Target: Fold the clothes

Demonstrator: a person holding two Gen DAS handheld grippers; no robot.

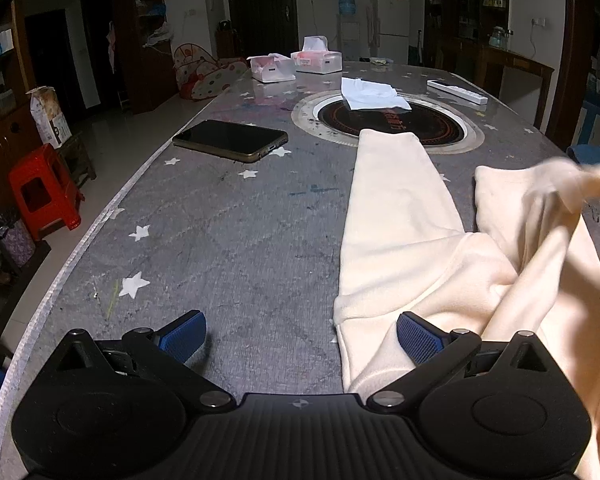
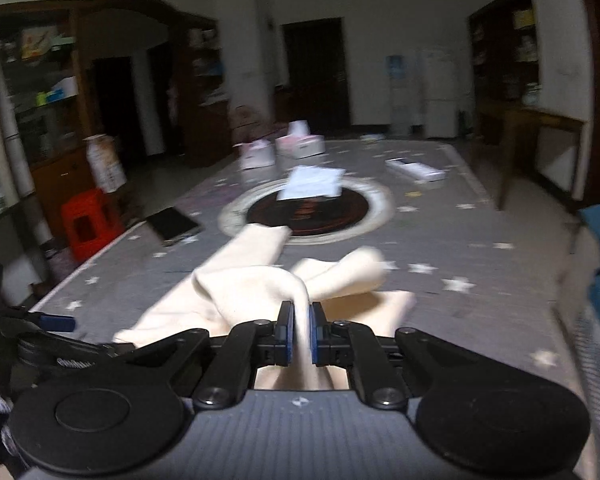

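Right wrist view: right tongs (image 2: 299, 330) pinch a raised fold of the cream garment (image 2: 252, 284).
Left tongs (image 1: 300, 338) gape wide, holding nothing; their right pad lies on the garment's near edge, bare tabletop (image 1: 240, 248) between them. One sleeve runs ahead to the round cooker ring (image 1: 388, 120). A phone (image 1: 230, 140) lies ahead-left, near the tabletop's left edge.
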